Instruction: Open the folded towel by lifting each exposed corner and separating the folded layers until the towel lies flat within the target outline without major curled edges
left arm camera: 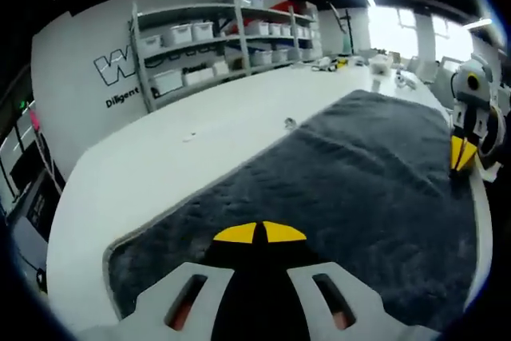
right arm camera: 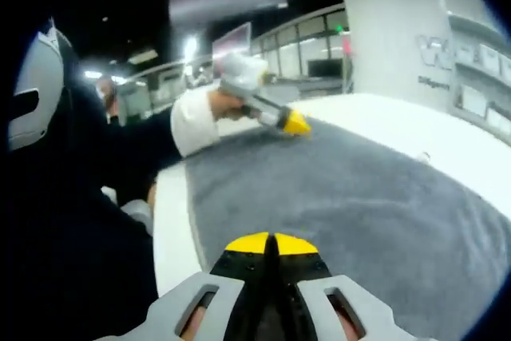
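Towel (left arm camera: pixel 351 181) flat beneath left gripper (left arm camera: pixel 259 233)

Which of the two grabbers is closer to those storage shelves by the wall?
Left, I think. The left gripper sits on the grey towel at the edge facing the shelves; the right gripper is at the towel's opposite edge, farther from them.

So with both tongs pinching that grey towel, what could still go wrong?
The left tongs and right tongs each look shut at opposite edges of the towel. Uneven pulling might wrinkle it or drag it askew. One edge lies near the rim of the white table, so it could slide over.
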